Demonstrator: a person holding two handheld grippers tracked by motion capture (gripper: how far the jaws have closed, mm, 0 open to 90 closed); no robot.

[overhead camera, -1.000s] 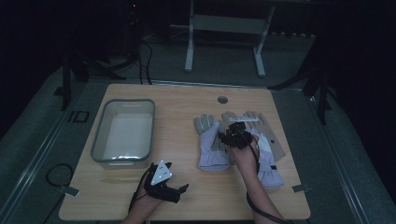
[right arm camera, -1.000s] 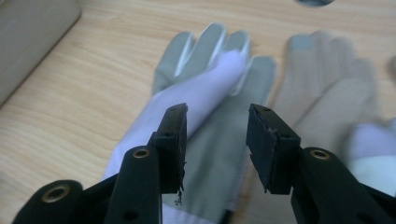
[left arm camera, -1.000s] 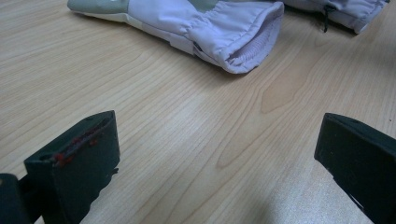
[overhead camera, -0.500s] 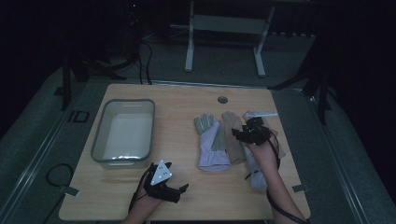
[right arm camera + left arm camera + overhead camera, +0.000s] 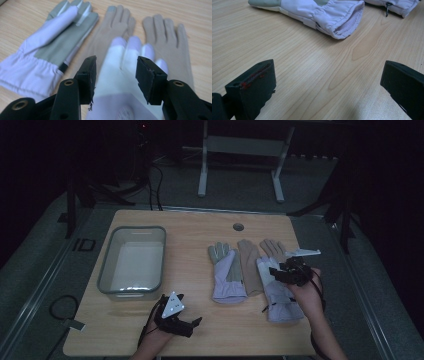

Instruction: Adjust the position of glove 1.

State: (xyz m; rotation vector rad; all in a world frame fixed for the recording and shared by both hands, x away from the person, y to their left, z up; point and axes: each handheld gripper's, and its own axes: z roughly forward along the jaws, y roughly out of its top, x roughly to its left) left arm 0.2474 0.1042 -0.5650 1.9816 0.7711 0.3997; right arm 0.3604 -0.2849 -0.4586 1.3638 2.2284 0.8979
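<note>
On the table's right side, I am hovering the right gripper (image 5: 289,272), jaws just closing but still apart and empty, over a lavender glove (image 5: 125,82) overlapping two tan gloves (image 5: 165,45). The left gripper (image 5: 175,316) is resting wide open near the front edge. Next, I judge, I need to lower and pinch the lavender glove.

high view: above, looking forward and down on the table (image 5: 200,227) | left gripper view: low, close to the wood | right gripper view: close above the gloves (image 5: 57,42) | shared: gloves
</note>
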